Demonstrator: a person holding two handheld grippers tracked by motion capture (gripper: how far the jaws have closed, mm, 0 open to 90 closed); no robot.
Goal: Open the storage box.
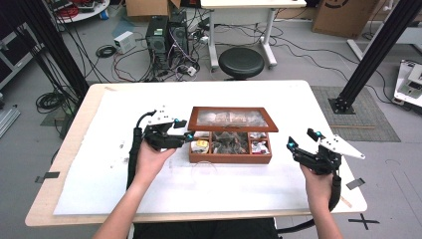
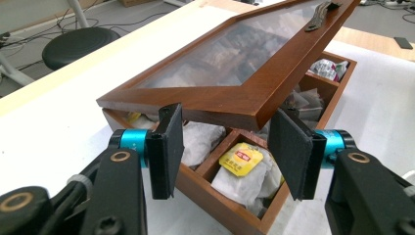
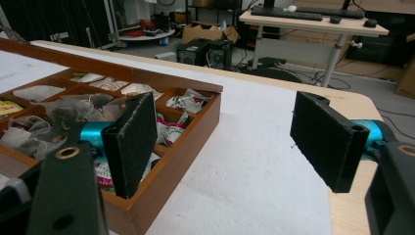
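Brown wood makes the tea box, which stands in the middle of the white bench, between the two hands. Its lid has a glass pane in a wooden frame and stands partly raised, tilted up over the compartments. Inside lie tea bags, among them one in a yellow wrapper in the compartment near the left end.

The left tool is at the left end of the box, just below the corner of the lid. Its jaws stand moderately apart and the pads do not press on anything; the lid corner is above and between them, but I cannot tell whether it rests on them. The right tool waits at the right side of the box, with wide open jaws and nothing between them.

I judge the lid stiff and rather light, but the glass is fragile, so it should not drop. The polished frame may be slippery for the pads. The best place to take hold seems the wooden edge of the frame, or the small handle on the front rail, never the pane. The bags are soft and very light.
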